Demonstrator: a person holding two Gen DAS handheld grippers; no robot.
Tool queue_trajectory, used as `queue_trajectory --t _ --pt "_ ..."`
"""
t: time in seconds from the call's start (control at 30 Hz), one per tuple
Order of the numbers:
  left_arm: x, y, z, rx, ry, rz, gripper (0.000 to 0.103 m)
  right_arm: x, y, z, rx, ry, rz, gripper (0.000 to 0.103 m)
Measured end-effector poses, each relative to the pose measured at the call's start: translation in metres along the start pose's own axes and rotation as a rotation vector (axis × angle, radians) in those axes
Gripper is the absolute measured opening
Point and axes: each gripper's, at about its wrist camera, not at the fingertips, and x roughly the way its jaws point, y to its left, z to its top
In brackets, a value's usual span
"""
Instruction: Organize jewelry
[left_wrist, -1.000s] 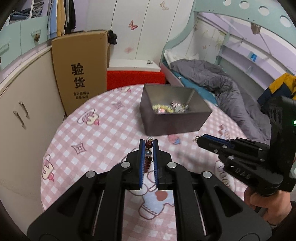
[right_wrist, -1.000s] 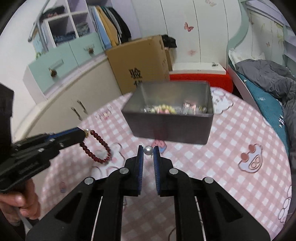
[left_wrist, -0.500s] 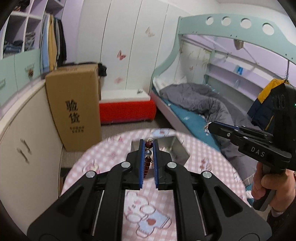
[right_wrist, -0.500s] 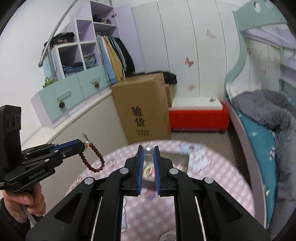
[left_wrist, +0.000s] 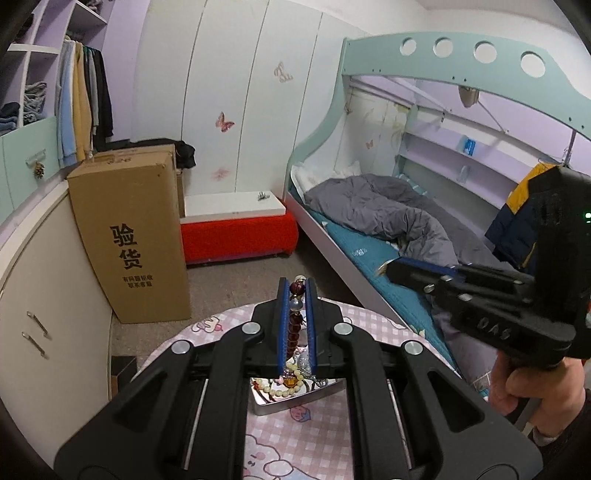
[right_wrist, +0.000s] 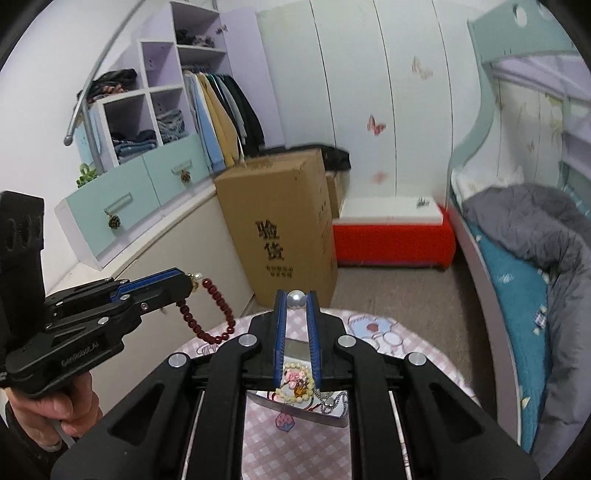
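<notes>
My left gripper is shut on a dark red bead bracelet, which hangs as a loop in the right wrist view. My right gripper is shut on a small pearl piece. Both are held high above the metal jewelry box, which shows below the fingers and holds pearl strands and other pieces. The right gripper shows at the right of the left wrist view. The left gripper shows at the left of the right wrist view.
The box stands on a round table with a pink checked cloth. Beyond the table are a tall cardboard carton, a red bench, a bed with a grey quilt and a cupboard.
Both grippers have risen and moved forward over the metal box, still holding their pieces. The box now shows directly beneath the fingers instead of ahead of them.
</notes>
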Motion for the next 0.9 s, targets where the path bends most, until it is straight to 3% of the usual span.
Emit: queue_trajectory --t 0.17,0.27,0.3,0.33,0.37,0.4,0.43,0.67,0.9 --pt "0.032 0.0 -0.002 -0.014 0.075 -0.03 0.009 0.037 -0.014 -0.007 0.062 0.098 0.023 0.01" --pt "0.048 0.003 -0.005 -0.017 0.109 -0.01 0.01 0.053 -0.023 -0.011 0.107 0.14 0.032 0.013" --pt "0.051 0.005 -0.005 -0.02 0.118 0.003 0.011 0.058 -0.026 -0.012 0.125 0.15 0.026 0.022" --pt "0.055 0.007 -0.006 -0.022 0.13 0.028 0.027 0.059 -0.029 -0.013 0.144 0.152 0.016 0.041" --pt "0.056 0.009 -0.006 -0.025 0.135 0.049 0.068 0.059 -0.031 -0.013 0.155 0.147 0.006 0.056" --pt "0.051 0.013 -0.007 -0.038 0.105 0.083 0.084 0.058 -0.034 -0.014 0.171 0.135 -0.016 0.083" --pt "0.044 0.015 -0.006 -0.05 0.053 0.113 0.096 0.053 -0.039 -0.015 0.2 0.111 -0.034 0.096" --pt "0.015 0.018 -0.005 -0.042 0.013 0.256 0.097 0.031 -0.055 -0.013 0.31 0.076 -0.068 0.096" --pt "-0.034 0.012 -0.007 -0.007 -0.066 0.355 0.097 -0.002 -0.042 -0.008 0.287 0.026 -0.084 0.096"
